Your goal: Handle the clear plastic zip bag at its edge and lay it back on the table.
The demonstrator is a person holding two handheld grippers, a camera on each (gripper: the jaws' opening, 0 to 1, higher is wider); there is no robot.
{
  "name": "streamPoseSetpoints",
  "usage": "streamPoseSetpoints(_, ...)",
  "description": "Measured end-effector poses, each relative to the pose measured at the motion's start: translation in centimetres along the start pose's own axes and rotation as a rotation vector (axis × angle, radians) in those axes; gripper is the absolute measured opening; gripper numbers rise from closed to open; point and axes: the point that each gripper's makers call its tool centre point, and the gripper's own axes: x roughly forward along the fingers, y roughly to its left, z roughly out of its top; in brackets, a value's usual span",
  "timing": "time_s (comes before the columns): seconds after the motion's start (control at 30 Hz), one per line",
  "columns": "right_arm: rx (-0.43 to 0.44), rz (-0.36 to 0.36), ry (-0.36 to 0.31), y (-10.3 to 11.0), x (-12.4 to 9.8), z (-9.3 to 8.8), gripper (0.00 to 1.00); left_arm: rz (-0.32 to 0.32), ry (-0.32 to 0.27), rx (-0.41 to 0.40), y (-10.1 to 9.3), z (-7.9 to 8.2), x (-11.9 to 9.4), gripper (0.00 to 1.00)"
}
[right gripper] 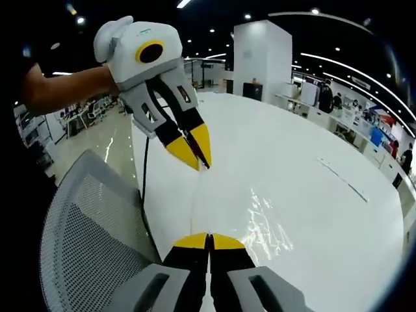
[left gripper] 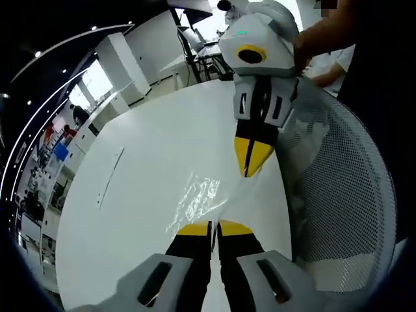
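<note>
Two grippers pinch opposite edges of the clear bag [left gripper: 207, 198], which hangs taut between them over the table [left gripper: 143, 188] at frame centre. Left gripper [left gripper: 213, 227] and right gripper [right gripper: 209, 239] both have jaws closed on film. It looks light, limp and slippery; edge grips suit it.

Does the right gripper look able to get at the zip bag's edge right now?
Probably yes: the right gripper already looks shut on the clear zip bag at its near edge, with nothing between them on the white table.
</note>
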Motion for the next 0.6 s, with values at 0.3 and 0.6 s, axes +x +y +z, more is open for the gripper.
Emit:
streamPoseSetpoints(0.3,-0.001,-0.016,0.005,0.0,-0.2,0.4,0.00,0.013,-0.077,0.060,-0.6,2.4,-1.2,0.17)
streamPoseSetpoints(0.6,0.014,-0.031,0.007,-0.4,-0.3,0.8,0.00,-0.016,-0.115,0.115,-2.1,4.4,-0.7,0.15)
